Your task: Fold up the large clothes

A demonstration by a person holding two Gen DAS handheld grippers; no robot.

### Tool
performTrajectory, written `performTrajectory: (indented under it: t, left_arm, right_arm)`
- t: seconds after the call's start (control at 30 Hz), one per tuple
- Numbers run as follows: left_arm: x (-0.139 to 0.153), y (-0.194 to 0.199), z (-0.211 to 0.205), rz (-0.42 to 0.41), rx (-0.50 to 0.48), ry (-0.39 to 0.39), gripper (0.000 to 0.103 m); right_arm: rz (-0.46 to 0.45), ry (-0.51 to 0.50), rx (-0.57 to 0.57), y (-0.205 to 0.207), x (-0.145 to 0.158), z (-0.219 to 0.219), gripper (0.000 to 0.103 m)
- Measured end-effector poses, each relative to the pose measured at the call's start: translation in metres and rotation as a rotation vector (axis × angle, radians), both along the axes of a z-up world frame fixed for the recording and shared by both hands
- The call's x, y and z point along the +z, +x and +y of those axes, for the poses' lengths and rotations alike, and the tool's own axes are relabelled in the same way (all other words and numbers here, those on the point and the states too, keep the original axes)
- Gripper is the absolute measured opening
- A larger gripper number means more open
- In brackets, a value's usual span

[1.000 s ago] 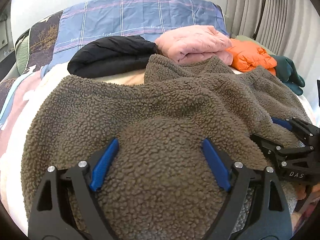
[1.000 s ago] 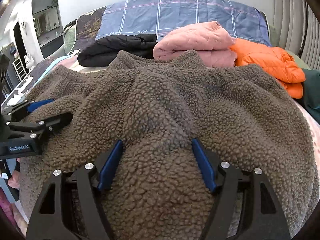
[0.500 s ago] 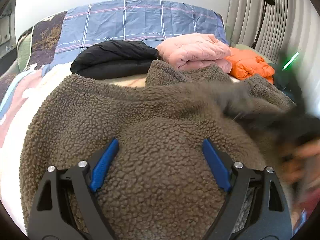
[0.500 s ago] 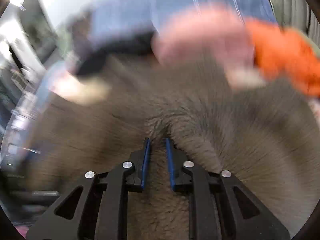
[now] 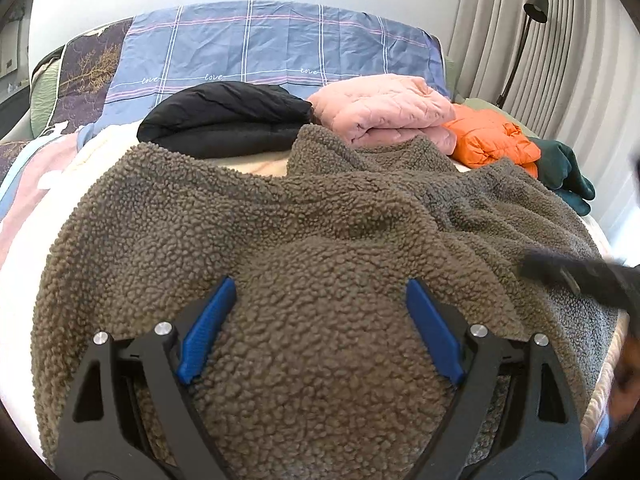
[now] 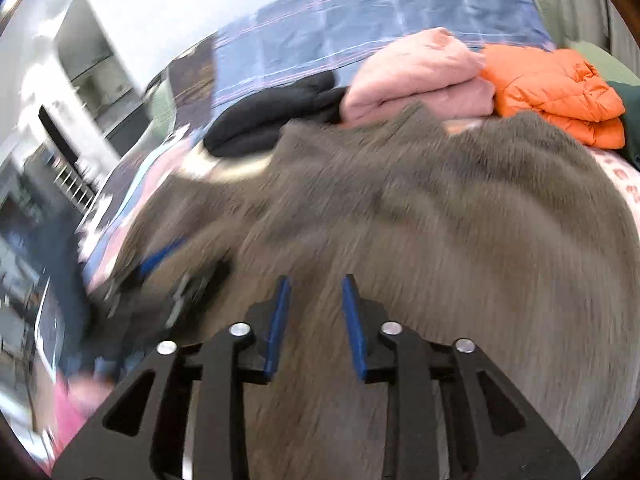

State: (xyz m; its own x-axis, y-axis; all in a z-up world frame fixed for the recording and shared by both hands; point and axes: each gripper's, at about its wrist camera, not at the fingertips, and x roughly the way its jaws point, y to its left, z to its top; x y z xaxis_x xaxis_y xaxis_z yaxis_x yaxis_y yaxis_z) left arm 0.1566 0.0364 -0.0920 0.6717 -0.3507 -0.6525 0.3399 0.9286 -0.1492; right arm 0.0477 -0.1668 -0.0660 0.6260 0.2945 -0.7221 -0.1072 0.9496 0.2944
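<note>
A large grey-brown fleece jacket (image 5: 280, 216) lies spread on the bed, collar toward the pillows. My left gripper (image 5: 316, 292) is open wide, its blue pads resting over a bulge of fleece at the near hem. My right gripper (image 6: 314, 284) is narrowed with a small gap between the pads and fleece (image 6: 440, 220) between them; that view is motion-blurred. The right gripper also shows as a dark blur at the right in the left wrist view (image 5: 580, 276). The left gripper appears blurred at the left in the right wrist view (image 6: 176, 272).
Folded clothes lie behind the fleece: a black jacket (image 5: 224, 120), a pink quilted one (image 5: 384, 108), an orange puffer (image 5: 492, 140) and a dark green garment (image 5: 564, 172). A blue plaid pillow (image 5: 280, 52) lies at the back. Curtains and a black lamp (image 5: 532, 4) stand at the right.
My right gripper went from wide open to closed on the fleece, then opened slightly and swung, blurring its view. The left gripper stayed open in place.
</note>
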Motion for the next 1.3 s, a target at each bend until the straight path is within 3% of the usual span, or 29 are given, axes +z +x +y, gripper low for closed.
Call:
performTrajectory:
  t: [0.07,0.13,0.23,0.33,0.4,0.47,0.6,0.73,0.8,0.83,0.9,0.93,0.97,1.03,1.13,1.23,1.3]
  left_arm:
    - [0.0,0.0,0.0,-0.001,0.0,-0.002,0.088]
    - [0.0,-0.001,-0.001,-0.004,0.0,-0.001,0.088]
    - [0.001,-0.003,-0.002,-0.01,0.005,0.009,0.088]
    - [0.001,-0.005,0.001,-0.017,0.005,-0.004,0.088]
    - [0.001,-0.004,0.001,-0.016,0.003,-0.012,0.088]
    - [0.001,-0.004,0.001,-0.016,0.0,-0.012,0.089]
    - [0.002,-0.005,0.002,-0.018,-0.001,-0.012,0.089]
    - [0.002,-0.006,0.003,-0.019,-0.002,-0.02,0.089]
    - [0.002,-0.006,0.003,-0.02,-0.001,-0.019,0.089]
    - [0.002,-0.006,0.003,-0.019,-0.002,-0.018,0.089]
    - [0.002,-0.006,0.003,-0.019,-0.002,-0.017,0.089]
    - [0.002,-0.006,0.003,-0.018,-0.002,-0.017,0.089]
    - [0.002,-0.006,0.003,-0.018,-0.002,-0.016,0.089]
    - [0.002,-0.006,0.003,-0.015,-0.002,-0.01,0.089]
    - [0.01,-0.007,0.008,-0.002,0.0,-0.021,0.089]
    - [0.036,-0.022,0.039,-0.036,0.026,-0.149,0.092]
    - [0.052,-0.034,0.063,-0.079,0.061,-0.178,0.094]
  right_arm:
    - [0.026,-0.091,0.021,-0.014,-0.028,0.012,0.038]
    - [-0.074,-0.235,0.059,-0.023,-0.034,0.028,0.037]
    - [-0.017,-0.137,-0.044,-0.033,-0.012,0.024,0.038]
    - [-0.074,-0.126,0.054,-0.06,0.007,0.037,0.041]
    - [-0.052,-0.204,0.09,-0.068,-0.011,0.043,0.046]
    - [-0.088,-0.175,0.092,-0.075,-0.024,0.036,0.047]
    - [-0.1,-0.062,0.077,-0.091,0.0,0.013,0.05]
    - [-0.203,-0.086,-0.101,-0.112,0.023,-0.041,0.056]
    - [-0.204,-0.066,-0.275,-0.12,0.026,-0.091,0.057]
    - [-0.186,-0.044,-0.336,-0.124,0.023,-0.109,0.057]
    - [-0.066,-0.005,-0.478,-0.126,0.001,-0.154,0.057]
    - [-0.008,-0.005,-0.492,-0.124,-0.011,-0.164,0.059]
    - [0.047,0.053,-0.508,-0.126,-0.029,-0.176,0.073]
    - [0.055,0.162,-0.518,-0.134,-0.035,-0.181,0.073]
    - [-0.005,0.074,-0.538,-0.141,-0.013,-0.17,0.073]
    - [-0.15,-0.092,-0.509,-0.153,0.024,-0.144,0.073]
    - [-0.226,-0.173,-0.447,-0.154,0.039,-0.121,0.073]
